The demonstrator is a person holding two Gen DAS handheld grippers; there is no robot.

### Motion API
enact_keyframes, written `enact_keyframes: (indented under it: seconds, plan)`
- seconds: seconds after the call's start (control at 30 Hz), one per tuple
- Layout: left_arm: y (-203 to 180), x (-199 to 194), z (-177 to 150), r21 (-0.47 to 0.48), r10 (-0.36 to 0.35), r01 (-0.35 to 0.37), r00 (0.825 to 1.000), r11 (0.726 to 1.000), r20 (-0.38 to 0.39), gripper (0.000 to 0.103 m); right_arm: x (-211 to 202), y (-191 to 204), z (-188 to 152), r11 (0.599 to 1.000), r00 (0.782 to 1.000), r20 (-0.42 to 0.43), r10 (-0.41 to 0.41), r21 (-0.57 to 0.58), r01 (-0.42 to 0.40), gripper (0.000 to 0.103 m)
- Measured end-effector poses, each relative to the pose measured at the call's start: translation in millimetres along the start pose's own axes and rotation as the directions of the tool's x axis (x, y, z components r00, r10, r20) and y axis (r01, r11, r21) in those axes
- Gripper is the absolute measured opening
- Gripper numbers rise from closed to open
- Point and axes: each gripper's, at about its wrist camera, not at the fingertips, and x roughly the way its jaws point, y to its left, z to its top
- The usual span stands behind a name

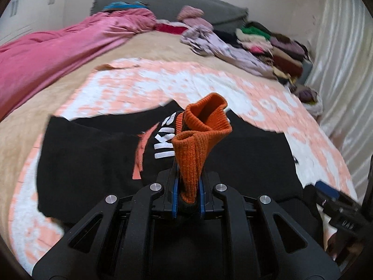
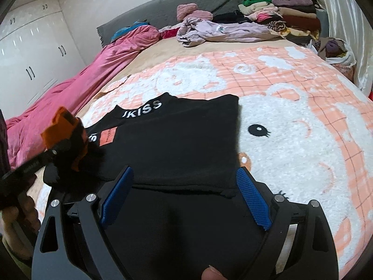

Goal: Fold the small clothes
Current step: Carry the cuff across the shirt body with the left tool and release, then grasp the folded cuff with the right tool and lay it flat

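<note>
Black garment (image 2: pixel 172 144) lies flat at centre frame on a peach-and-white plush blanket (image 2: pixel 291 121) covering the bed. Left gripper (image 1: pixel 189 193) is clenched on its orange ribbed cuff (image 1: pixel 198 135). Right gripper (image 2: pixel 184 200) is released, jaws wide. White wardrobe (image 2: pixel 30 53) upper left; clothes pile (image 2: pixel 279 16) upper right.

Before me: peach-and-white plush cartoon blanket (image 2: pixel 291 121), crumpled pink satin quilt (image 2: pixel 70 86), grey quilted headboard (image 2: pixel 186 2), white wardrobe doors (image 2: pixel 30 53).

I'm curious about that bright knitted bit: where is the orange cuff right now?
The orange cuff is pinched in the left tool, held up over the black garment on the pink-and-white blanket; the right wrist view shows it at far left.
</note>
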Motion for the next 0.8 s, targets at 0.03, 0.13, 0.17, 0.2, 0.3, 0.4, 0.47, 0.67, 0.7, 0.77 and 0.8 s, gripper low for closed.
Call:
enact_keyframes:
  seconds: [0.03, 0.13, 0.17, 0.2, 0.3, 0.4, 0.47, 0.67, 0.7, 0.77, 0.8]
  plan:
    - [-4, 6, -2, 0.023, -0.019, 0.019, 1.000, 1.000, -0.023, 0.009, 0, 0, 1, 1.000, 1.000, 0.001, -0.002, 0.003, 0.002, 0.089]
    - [-11, 23, -14, 0.053, -0.072, 0.076, 0.995, 0.996, -0.076, 0.017, 2, 1, 2, 1.000, 1.000, 0.001, -0.004, 0.002, 0.004, 0.089]
    - [-11, 26, -17, 0.055, -0.087, 0.093, 0.992, 0.994, -0.089, 0.023, 4, 3, 3, 1.000, 1.000, 0.000, -0.003, 0.001, 0.003, 0.089]
    - [-12, 30, -21, 0.062, -0.120, 0.127, 0.986, 0.990, -0.112, 0.026, 5, 5, 3, 1.000, 1.000, -0.003, -0.001, -0.003, 0.001, 0.089]
    - [-11, 23, -30, 0.106, -0.146, 0.158, 0.983, 0.982, -0.108, 0.028, 13, 14, 6, 1.000, 1.000, -0.015, 0.013, -0.014, -0.013, 0.089]
    - [-5, 8, -32, 0.102, -0.170, 0.179, 0.981, 0.979, -0.090, 0.031, 23, 27, 10, 0.999, 0.998, -0.037, 0.050, -0.017, -0.050, 0.089]
    - [3, 0, -31, 0.073, -0.193, 0.199, 0.978, 0.977, -0.084, 0.037, 29, 35, 14, 0.997, 0.996, -0.049, 0.077, -0.012, -0.078, 0.089]
    - [33, -16, -17, 0.018, -0.093, 0.093, 0.996, 0.995, -0.004, 0.038, 52, 66, 21, 0.990, 0.987, -0.103, 0.127, -0.040, -0.131, 0.089]
    - [44, -18, -14, -0.006, -0.047, 0.047, 0.999, 0.999, 0.011, 0.038, 58, 71, 21, 0.990, 0.985, -0.116, 0.126, -0.047, -0.132, 0.089]
    - [58, -20, -11, -0.036, 0.008, -0.007, 1.000, 0.999, 0.027, 0.039, 69, 78, 22, 0.989, 0.981, -0.140, 0.133, -0.049, -0.141, 0.085]
    - [67, -21, -9, -0.053, 0.048, -0.046, 0.998, 0.998, 0.038, 0.039, 77, 81, 22, 0.988, 0.977, -0.159, 0.139, -0.046, -0.148, 0.083]
